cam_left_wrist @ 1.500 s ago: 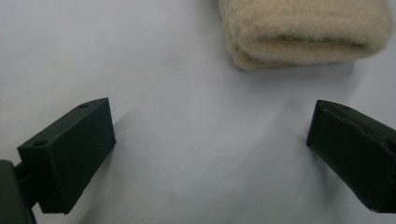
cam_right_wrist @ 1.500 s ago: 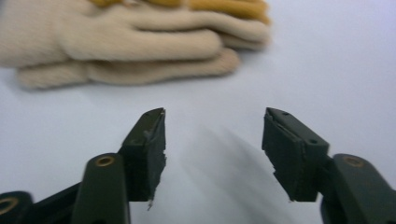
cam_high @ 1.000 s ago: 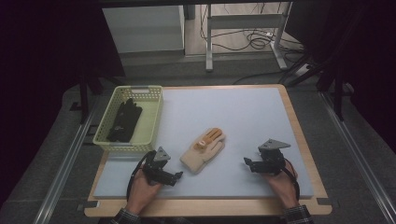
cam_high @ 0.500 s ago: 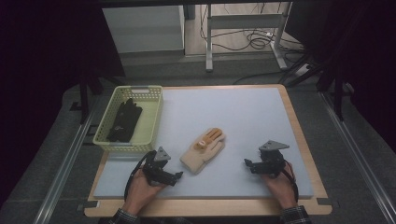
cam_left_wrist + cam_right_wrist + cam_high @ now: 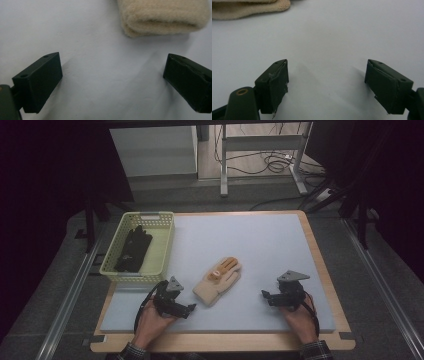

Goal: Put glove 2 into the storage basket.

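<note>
Here, the cream glove (image 5: 218, 282) lies flat near the middle of the pale blue surface (image 5: 260, 245), its orange-marked fingers pointing away from the person and slightly to the right, its cuff end nearest the front edge. The cuff appears as a thick, fuzzy roll at the top of the left gripper view (image 5: 163, 16), and a corner of the knit shows at the upper left of the right gripper view (image 5: 249, 8).

The left gripper (image 5: 191, 309) rests low on the surface just beside the cuff, held in the person's left hand (image 5: 150, 322). Its jaws stand wide apart with bare surface between them; they point toward the cuff but are not touching it.

The right gripper (image 5: 265, 295) sits well apart from the glove on the right side of the surface, held in the right hand (image 5: 300, 317). Its jaws are likewise spread open over bare surface, holding nothing, and point toward the glove.

At the far left of the surface stands a yellow-green basket (image 5: 162, 245), its wall perforated, containing dark gloves (image 5: 132, 250). A wooden border (image 5: 320, 255) frames the pale pad.
</note>
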`<state>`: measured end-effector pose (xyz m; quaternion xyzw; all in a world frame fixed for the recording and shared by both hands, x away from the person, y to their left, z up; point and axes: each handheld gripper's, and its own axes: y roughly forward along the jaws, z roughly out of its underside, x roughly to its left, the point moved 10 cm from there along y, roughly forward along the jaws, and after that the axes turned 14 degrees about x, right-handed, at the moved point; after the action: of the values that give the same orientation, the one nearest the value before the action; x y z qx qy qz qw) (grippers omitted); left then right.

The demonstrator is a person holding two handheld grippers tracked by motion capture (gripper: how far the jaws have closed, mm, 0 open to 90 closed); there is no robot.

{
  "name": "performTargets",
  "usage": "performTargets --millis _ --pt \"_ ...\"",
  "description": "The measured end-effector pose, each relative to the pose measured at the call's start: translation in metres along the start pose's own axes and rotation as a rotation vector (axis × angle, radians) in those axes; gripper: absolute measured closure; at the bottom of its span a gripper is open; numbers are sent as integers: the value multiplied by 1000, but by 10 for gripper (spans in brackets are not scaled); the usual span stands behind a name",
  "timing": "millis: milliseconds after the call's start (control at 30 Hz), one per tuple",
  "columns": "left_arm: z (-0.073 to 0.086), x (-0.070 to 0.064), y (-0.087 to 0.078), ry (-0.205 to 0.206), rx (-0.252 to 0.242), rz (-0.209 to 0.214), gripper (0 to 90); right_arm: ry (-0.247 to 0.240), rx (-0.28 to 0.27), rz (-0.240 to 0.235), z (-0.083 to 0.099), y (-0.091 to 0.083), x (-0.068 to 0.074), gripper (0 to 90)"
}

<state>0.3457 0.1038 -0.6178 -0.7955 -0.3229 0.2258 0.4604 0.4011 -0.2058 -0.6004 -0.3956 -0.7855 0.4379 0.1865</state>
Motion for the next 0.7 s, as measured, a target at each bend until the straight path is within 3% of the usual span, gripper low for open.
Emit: performTargets --millis 67,433,700 --pt "-4 -4 -3 2 -11 25 17 0 0 0 0 0 0 188" --pt "-36 -14 -8 38 4 52 0 0 0 0 0 0 0 189" --pt "-64 -19 4 59 19 64 0 0 0 0 0 0 0 189"
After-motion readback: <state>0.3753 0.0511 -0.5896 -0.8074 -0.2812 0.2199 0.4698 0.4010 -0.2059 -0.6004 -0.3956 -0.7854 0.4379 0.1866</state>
